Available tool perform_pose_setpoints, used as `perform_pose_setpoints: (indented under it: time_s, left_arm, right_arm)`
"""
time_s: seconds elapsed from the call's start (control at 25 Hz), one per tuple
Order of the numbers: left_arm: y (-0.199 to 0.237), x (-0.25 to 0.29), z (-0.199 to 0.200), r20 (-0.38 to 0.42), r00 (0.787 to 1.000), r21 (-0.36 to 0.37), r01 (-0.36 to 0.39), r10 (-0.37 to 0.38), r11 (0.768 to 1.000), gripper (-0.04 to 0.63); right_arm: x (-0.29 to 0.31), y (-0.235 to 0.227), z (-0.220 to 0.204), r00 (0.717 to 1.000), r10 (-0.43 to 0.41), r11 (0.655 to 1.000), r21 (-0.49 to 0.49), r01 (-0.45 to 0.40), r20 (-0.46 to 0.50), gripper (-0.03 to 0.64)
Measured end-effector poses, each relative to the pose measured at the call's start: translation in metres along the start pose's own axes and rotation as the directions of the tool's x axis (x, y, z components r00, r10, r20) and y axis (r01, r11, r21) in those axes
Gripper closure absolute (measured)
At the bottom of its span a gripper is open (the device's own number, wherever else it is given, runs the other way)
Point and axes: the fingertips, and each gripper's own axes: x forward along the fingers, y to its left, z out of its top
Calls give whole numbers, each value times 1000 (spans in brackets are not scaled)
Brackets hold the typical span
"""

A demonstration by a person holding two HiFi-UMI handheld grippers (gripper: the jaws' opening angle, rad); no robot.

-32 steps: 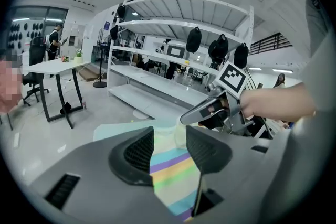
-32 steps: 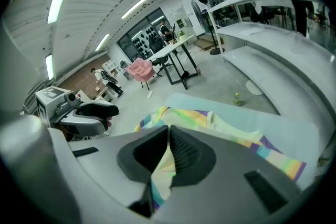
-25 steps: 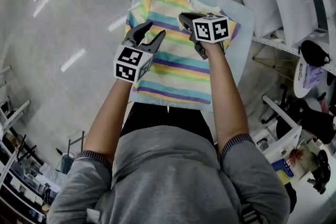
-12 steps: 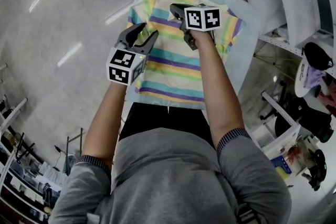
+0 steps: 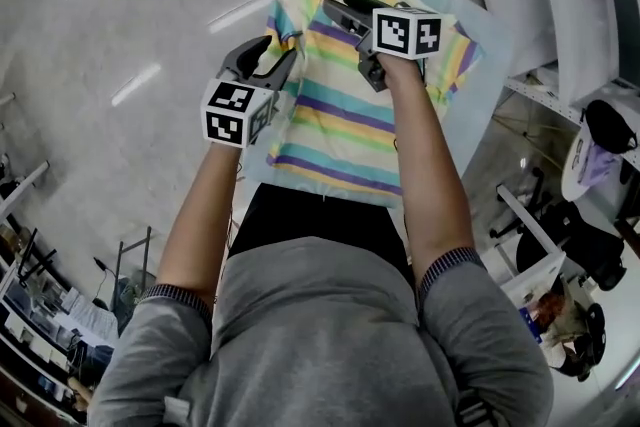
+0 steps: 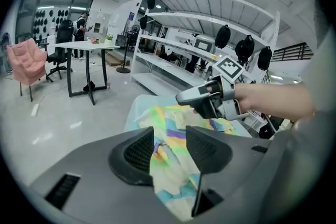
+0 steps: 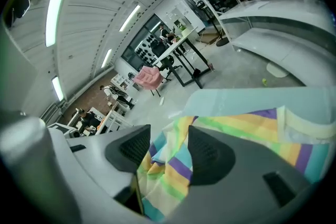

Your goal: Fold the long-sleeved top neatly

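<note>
One left gripper (image 6: 170,140) (parted), top (image 6: 169,176) beyond

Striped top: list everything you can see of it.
The striped top looks like soft knit fabric in yellow, green, teal and purple bands. It lies partly folded and slightly rumpled on a pale blue cover, with its hem edge nearest the person. The left gripper and right gripper are over it with fingers apart. The right gripper's fingers have just been opening; cloth shows in the gap but is not pinched.
</note>
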Motion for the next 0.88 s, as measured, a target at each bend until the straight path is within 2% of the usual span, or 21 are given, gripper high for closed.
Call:
perform_pose_setpoints:
  time_s: [0.28, 0.52, 0.88]
  left_arm:
    - [26, -25, -38, -44, 997, -55, -66, 63, 996, 382]
    - [12, -43, -79, -85, 993, -74, -91, 85, 993, 382]
    - [-29, -54, -128, -124, 988, 20, -90, 92, 996, 400]
  right_arm:
    - [-16, 33, -16, 999, 31, 997, -72, -34, -44, 379]
    - [-37, 56, -38, 999, 4, 989, -145, -10, -42, 380]
    - [-58, 92, -90, 998, 25, 973, -227, -36, -51, 402]
